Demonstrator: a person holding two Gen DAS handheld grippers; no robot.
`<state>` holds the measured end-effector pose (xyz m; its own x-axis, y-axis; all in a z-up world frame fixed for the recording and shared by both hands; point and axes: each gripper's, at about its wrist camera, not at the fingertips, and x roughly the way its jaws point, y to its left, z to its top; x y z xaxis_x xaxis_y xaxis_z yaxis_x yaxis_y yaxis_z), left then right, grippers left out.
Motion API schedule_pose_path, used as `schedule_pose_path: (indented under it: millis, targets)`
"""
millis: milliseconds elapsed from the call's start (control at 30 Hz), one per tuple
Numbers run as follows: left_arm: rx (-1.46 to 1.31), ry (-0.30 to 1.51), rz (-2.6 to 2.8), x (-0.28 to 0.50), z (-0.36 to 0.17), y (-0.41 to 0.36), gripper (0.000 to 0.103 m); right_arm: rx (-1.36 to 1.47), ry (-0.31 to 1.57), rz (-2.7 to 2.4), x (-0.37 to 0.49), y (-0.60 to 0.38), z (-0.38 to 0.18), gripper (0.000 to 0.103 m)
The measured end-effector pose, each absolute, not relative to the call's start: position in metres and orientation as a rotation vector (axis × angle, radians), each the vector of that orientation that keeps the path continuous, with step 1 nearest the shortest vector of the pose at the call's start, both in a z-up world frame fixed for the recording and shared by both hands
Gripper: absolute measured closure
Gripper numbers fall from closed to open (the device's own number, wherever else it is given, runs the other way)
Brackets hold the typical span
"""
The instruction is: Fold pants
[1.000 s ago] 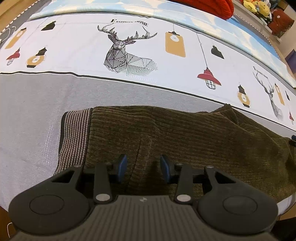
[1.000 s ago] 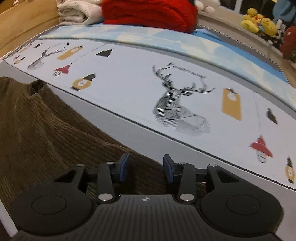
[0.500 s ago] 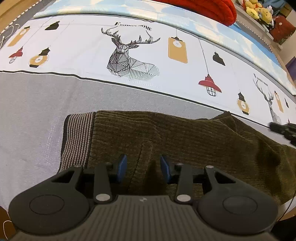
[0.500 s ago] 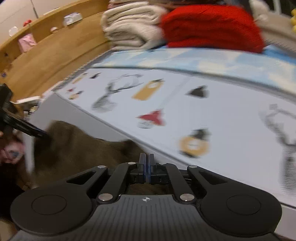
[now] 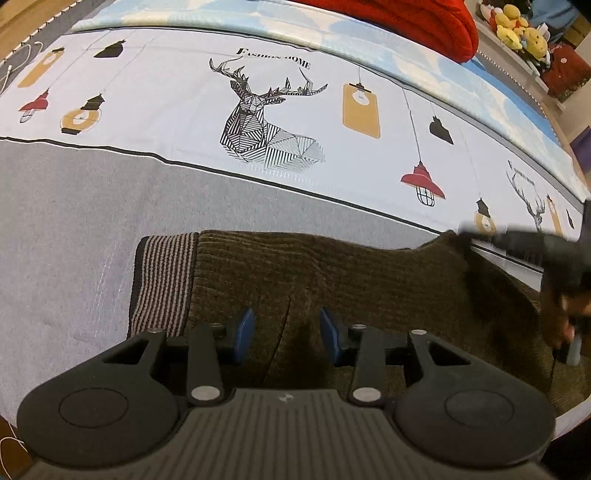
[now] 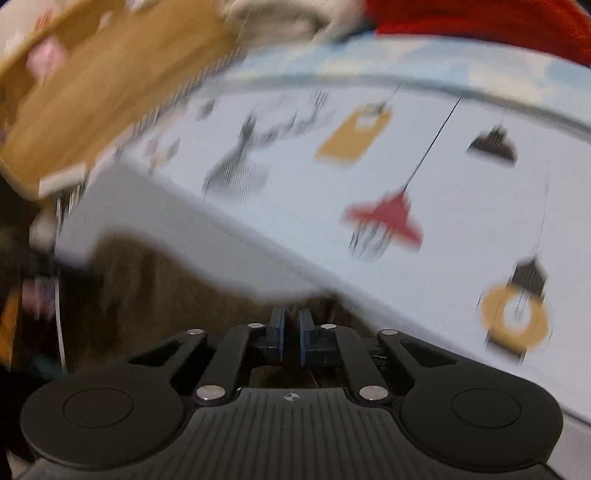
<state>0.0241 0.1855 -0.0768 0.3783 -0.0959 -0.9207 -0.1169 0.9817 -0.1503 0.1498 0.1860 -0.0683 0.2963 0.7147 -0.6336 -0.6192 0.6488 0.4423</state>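
Olive-brown corduroy pants lie across the grey part of the bed, with the striped waistband at the left. My left gripper is open and empty, low over the pants near the waistband. My right gripper is shut on a fold of the pants and holds it up; that view is motion-blurred. In the left wrist view the right gripper shows blurred at the right edge, at the raised corner of the pants.
The bedsheet has deer and lantern prints with a grey band in front. A red knitted pile and stuffed toys lie at the back. A wooden headboard stands at the left in the right wrist view.
My right gripper closed on the pants' edge and is swinging it leftward toward the waistband. My left gripper stayed open over the pants and shifted slightly.
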Motion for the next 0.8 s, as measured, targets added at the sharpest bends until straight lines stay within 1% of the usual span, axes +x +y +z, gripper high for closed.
schedule_pose_path:
  millis: [100, 200, 233, 300, 367, 433, 600, 800]
  targets:
    - [-0.199, 1.187, 0.011, 0.027, -0.077, 0.183, 0.059, 0.21, 0.812, 0.812, 0.163, 0.181, -0.056, 0.103]
    - [-0.207, 1.182, 0.004, 0.031, -0.077, 0.181, 0.059, 0.173, 0.838, 0.799, 0.166, 0.182, -0.058, 0.103]
    - [-0.212, 1.177, -0.006, 0.033, -0.076, 0.178, 0.059, 0.176, 0.852, 0.811, 0.165, 0.178, -0.058, 0.099]
    - [-0.216, 1.169, -0.032, 0.038, -0.076, 0.171, 0.059, 0.181, 0.889, 0.823, 0.165, 0.165, -0.057, 0.098]
    - [-0.225, 1.155, -0.063, 0.042, -0.076, 0.16, 0.059, 0.152, 0.887, 0.814, 0.161, 0.148, -0.055, 0.082]
    - [-0.232, 1.153, -0.107, 0.048, -0.078, 0.144, 0.059, 0.127, 0.859, 0.786, 0.156, 0.127, -0.048, 0.077]
    - [-0.185, 1.127, -0.27, 0.06, -0.081, 0.088, 0.059, 0.187, 0.816, 0.66, 0.152, 0.046, -0.041, 0.077]
    - [-0.069, 1.145, -0.426, 0.076, -0.103, 0.017, 0.059, 0.278, 0.744, 0.44, 0.126, -0.098, -0.046, 0.077]
